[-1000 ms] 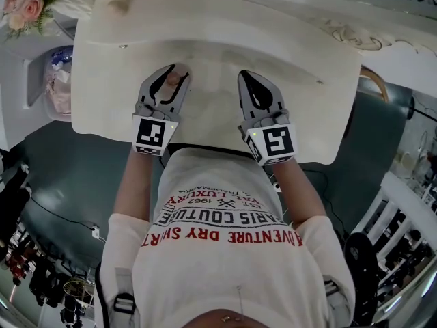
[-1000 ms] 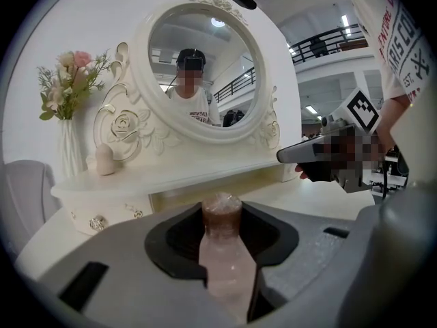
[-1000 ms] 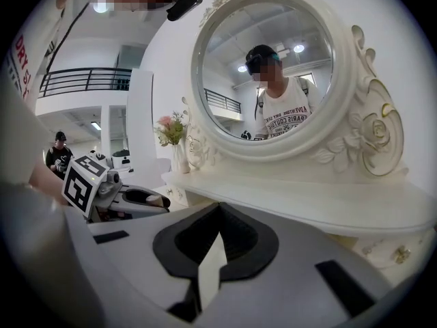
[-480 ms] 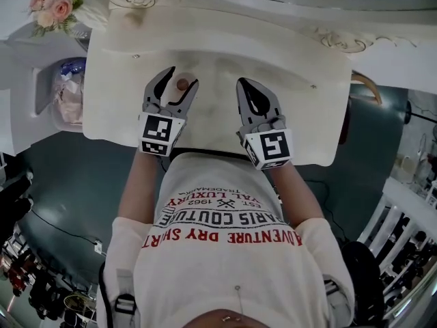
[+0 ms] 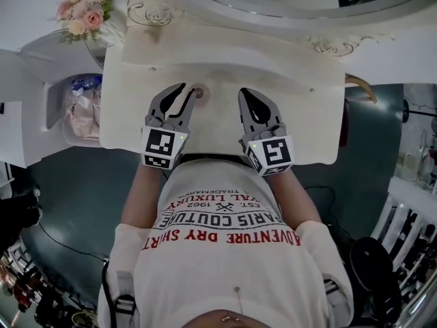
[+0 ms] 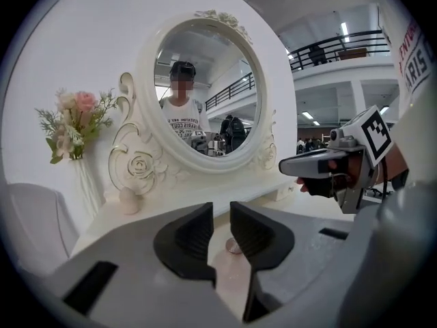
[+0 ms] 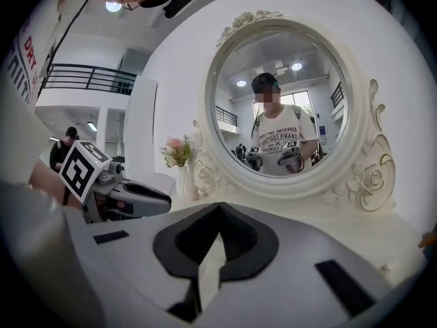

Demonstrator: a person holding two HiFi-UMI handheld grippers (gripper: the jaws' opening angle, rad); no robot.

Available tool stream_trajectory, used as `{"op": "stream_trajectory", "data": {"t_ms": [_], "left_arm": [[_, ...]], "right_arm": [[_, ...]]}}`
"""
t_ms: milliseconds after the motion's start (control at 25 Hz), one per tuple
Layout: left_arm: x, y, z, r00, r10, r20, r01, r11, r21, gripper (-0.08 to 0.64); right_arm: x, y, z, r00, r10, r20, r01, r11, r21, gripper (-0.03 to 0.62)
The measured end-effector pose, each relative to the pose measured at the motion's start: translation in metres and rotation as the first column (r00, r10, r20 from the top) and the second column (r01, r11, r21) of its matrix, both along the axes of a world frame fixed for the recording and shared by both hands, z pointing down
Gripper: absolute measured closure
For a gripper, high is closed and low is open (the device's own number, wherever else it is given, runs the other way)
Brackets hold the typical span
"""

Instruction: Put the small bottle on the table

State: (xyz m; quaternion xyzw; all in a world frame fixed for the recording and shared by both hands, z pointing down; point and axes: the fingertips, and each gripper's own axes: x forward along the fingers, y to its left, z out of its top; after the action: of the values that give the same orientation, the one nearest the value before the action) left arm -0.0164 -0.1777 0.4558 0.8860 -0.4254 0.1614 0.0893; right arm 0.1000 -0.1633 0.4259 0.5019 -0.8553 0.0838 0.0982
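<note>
The small bottle (image 5: 201, 93) was seen at upper centre, just beyond the left gripper (image 5: 188, 93), whose empty, narrow jaws were closing; it could be toppled if brushed by their tips; the right gripper (image 5: 246, 93) was held shut.

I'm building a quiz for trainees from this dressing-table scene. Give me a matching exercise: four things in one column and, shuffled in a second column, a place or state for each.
Things:
1. small bottle
2. flowers
3. right tongs
4. mirror

Places or states:
A. shut, with nothing between them
B. round, standing at the back of the table
C. set down on the tabletop
D. pink and white, to the left of the mirror

Pairs: 1-C, 2-D, 3-A, 4-B
</note>
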Motion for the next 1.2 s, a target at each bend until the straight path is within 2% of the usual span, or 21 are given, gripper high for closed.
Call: {"op": "stream_trajectory", "data": {"t_ms": [120,240,720,1000,1200], "left_arm": [[-0.01,0.004,-0.013,1.0,0.007,0.003,-0.007,1.0,0.01,0.535],[-0.017,0.008,-0.031,1.0,0.024,-0.004,-0.024,0.999,0.034,0.548],[-0.051,0.027,-0.097,0.999,0.023,-0.03,-0.018,0.987,0.158,0.552],[-0.066,0.035,-0.099,0.999,-0.02,-0.051,0.027,0.987,0.159,0.552],[-0.069,0.036,-0.097,0.999,-0.028,-0.031,0.033,0.986,0.166,0.551]], "right_arm": [[-0.012,0.005,-0.012,1.0,0.003,0.01,-0.003,1.0,0.014,0.592],[-0.019,0.01,-0.023,1.0,0.02,0.018,-0.02,0.999,0.034,0.594],[-0.023,0.027,-0.061,0.997,0.065,0.035,-0.069,0.99,0.121,0.594],[-0.028,0.035,-0.071,0.999,0.042,0.015,-0.043,0.989,0.144,0.594],[-0.026,0.037,-0.07,0.999,0.041,0.011,-0.042,0.99,0.133,0.594]]}}
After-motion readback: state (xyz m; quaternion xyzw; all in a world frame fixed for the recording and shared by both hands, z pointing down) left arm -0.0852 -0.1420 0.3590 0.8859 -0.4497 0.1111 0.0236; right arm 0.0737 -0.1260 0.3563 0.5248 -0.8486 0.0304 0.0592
